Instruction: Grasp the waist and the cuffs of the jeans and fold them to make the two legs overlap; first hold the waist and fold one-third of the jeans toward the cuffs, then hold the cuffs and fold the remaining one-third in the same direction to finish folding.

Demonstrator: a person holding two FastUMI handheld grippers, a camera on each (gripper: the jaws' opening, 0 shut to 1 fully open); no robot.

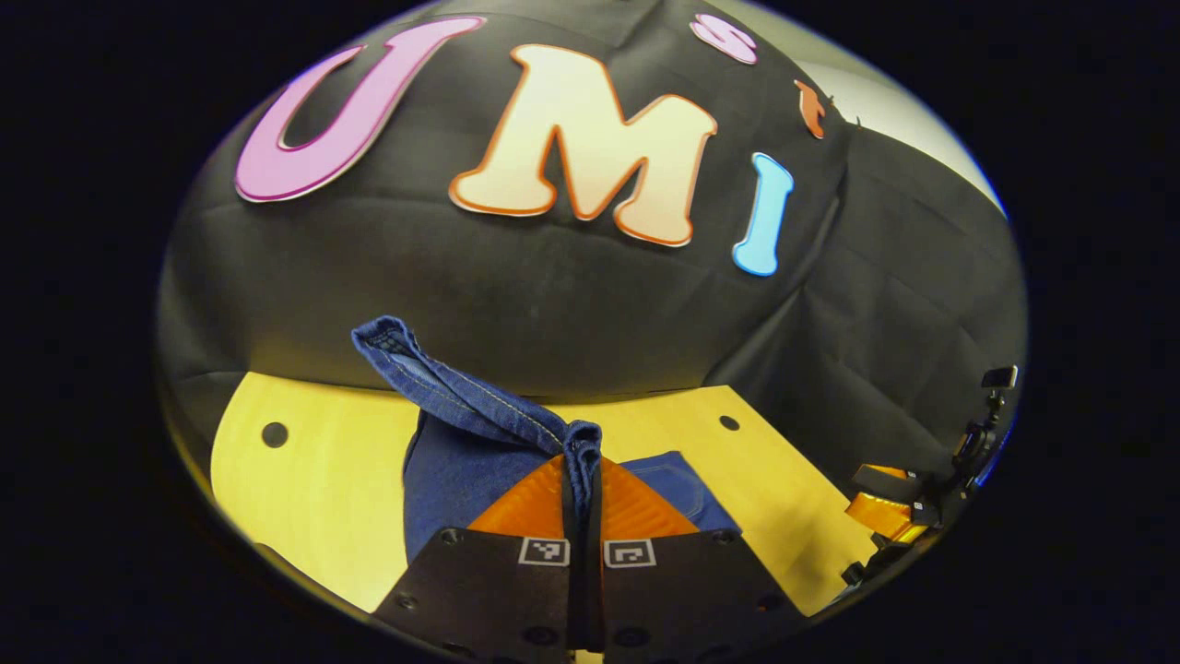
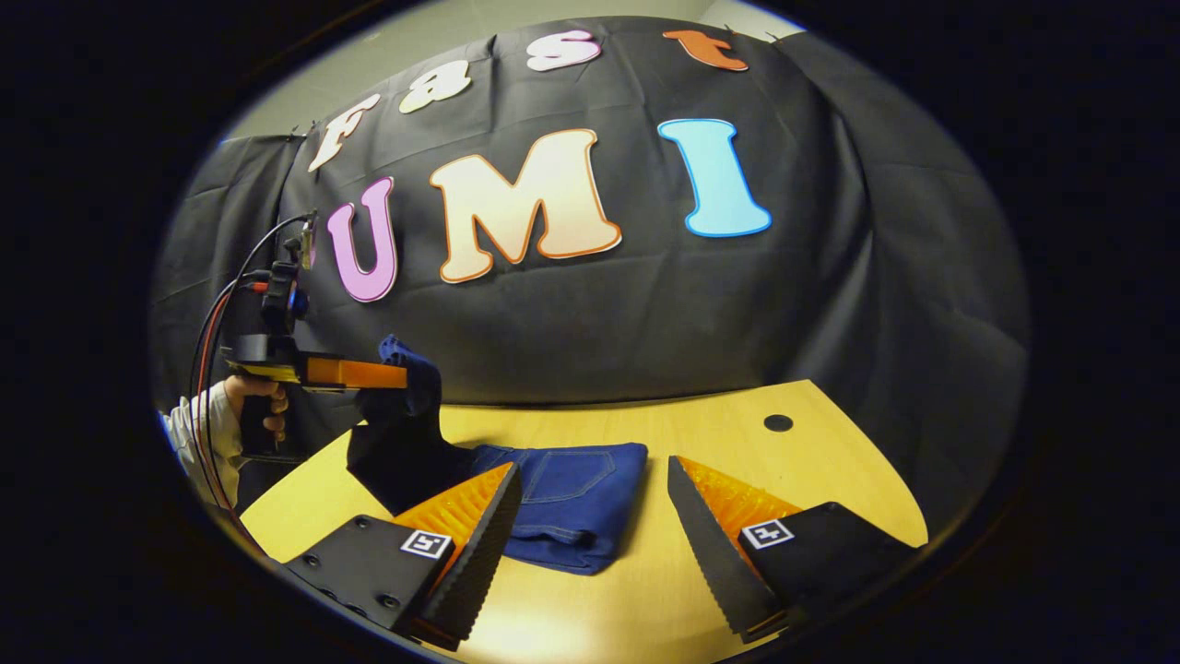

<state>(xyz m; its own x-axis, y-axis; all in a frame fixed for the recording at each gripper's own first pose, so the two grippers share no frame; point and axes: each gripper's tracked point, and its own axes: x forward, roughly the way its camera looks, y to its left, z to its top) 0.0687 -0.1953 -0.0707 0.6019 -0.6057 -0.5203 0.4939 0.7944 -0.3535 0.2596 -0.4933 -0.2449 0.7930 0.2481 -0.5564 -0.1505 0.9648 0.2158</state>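
Jeans (image 2: 562, 503), dark blue, partly folded on table (image 2: 830, 461), cuff hem pinched in left gripper (image 1: 581, 480), lifted; right gripper (image 2: 590, 516) spread wide, empty.

Left gripper view: the gripper's own body hides the lower part of the jeans (image 1: 452, 470); the other gripper (image 1: 890, 512) is cut off at the edge. Right gripper view: the person's sleeve (image 2: 198, 429) is cut off; the counter's (image 2: 645, 590) near edge is hidden.

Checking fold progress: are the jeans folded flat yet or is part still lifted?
Partly lifted. The left gripper pinches one end of the jeans above the table; the rest lies folded.
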